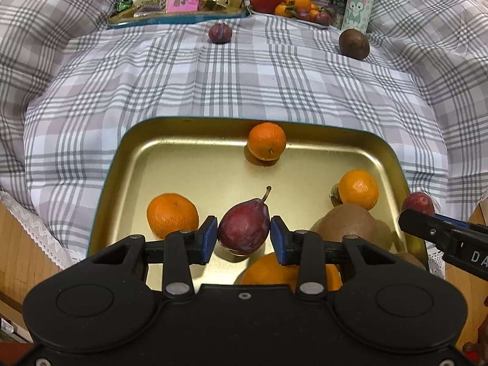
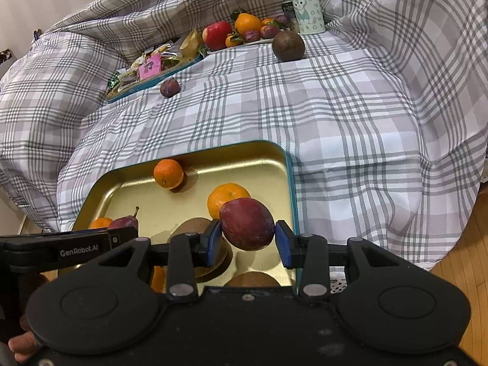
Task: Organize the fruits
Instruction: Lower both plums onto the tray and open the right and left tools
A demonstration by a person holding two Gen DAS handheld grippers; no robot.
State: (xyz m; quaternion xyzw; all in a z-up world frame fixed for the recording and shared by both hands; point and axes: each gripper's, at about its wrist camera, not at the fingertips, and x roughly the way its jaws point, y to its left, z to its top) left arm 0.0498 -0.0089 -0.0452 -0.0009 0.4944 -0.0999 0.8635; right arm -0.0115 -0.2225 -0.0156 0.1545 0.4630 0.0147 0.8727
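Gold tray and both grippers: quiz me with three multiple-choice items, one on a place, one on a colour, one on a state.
1. Where is the loose brown round fruit?
A. On the checked cloth near the bottle
B. In the gold tray
C. In the snack tray

2. What colour is the pear?
A. Green
B. Yellow
C. Dark red

3. What is the right gripper doing?
A. Standing wide open, empty
B. Shut on a red plum
C. Shut on an orange

Key: 1 A, it lies on the checked cloth beside the bottle, outside the gold tray. 2 C, its skin is dark red between the left gripper pads. 3 B, the pads press the red plum.
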